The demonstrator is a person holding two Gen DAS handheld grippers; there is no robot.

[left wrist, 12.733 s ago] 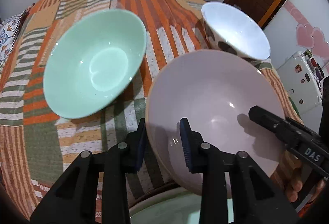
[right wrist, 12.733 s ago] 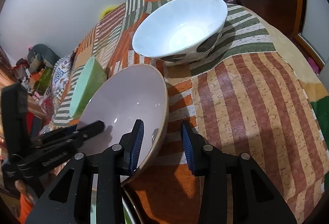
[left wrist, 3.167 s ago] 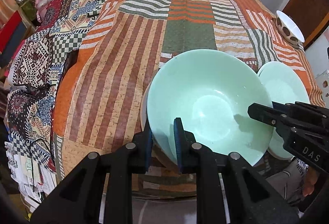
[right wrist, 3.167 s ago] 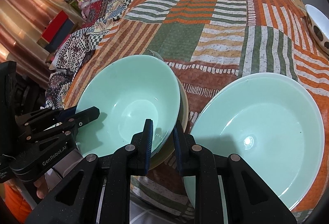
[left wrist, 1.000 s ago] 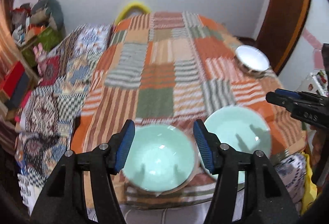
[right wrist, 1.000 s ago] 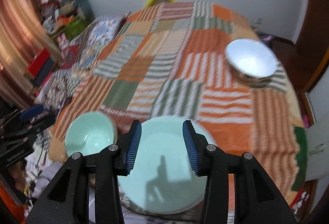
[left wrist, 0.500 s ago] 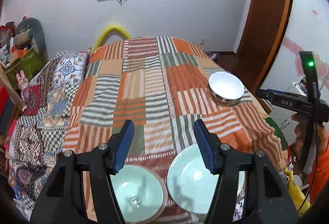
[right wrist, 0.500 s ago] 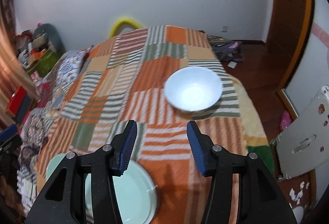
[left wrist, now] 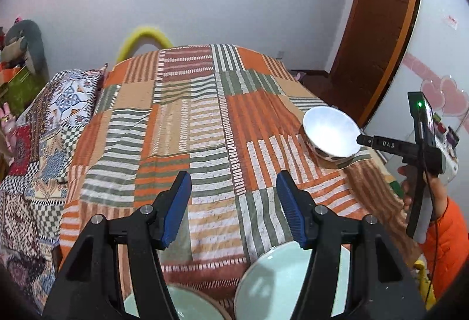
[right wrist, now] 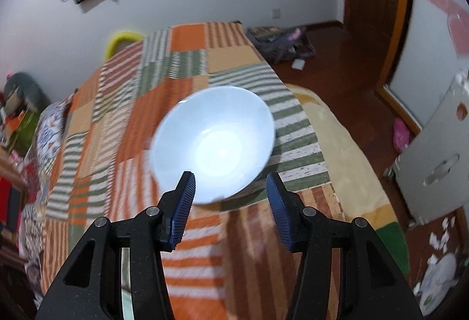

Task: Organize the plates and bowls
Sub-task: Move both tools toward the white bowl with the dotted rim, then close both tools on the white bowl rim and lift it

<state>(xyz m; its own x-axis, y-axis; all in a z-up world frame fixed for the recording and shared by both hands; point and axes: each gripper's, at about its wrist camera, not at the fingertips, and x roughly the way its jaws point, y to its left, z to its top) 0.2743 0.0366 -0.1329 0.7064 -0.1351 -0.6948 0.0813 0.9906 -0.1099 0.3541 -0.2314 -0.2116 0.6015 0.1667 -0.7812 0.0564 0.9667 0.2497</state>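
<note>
A white bowl with dark spots [left wrist: 330, 135] sits on the striped patchwork cloth at the far right; in the right wrist view the white bowl [right wrist: 213, 142] lies just ahead of my right gripper [right wrist: 231, 206], which is open and empty above it. My left gripper [left wrist: 234, 208] is open and empty, high over the near edge. Below it a mint green bowl [left wrist: 190, 305] stacked in another bowl and a mint green plate [left wrist: 278, 284] sit at the near edge. The right gripper also shows in the left wrist view [left wrist: 363, 140], beside the white bowl.
The patchwork cloth [left wrist: 187, 126] covers a bed-like surface. A patterned blanket [left wrist: 35, 150] lies at the left. A wooden door [left wrist: 378, 18] and a white cabinet [right wrist: 436, 167] stand at the right. Clutter lies on the floor [right wrist: 281, 41] beyond the far edge.
Both grippers have moved forward; the right one has closed in on the white bowl, which now fills its view. The green bowl and plate have slipped toward the bottom edge.
</note>
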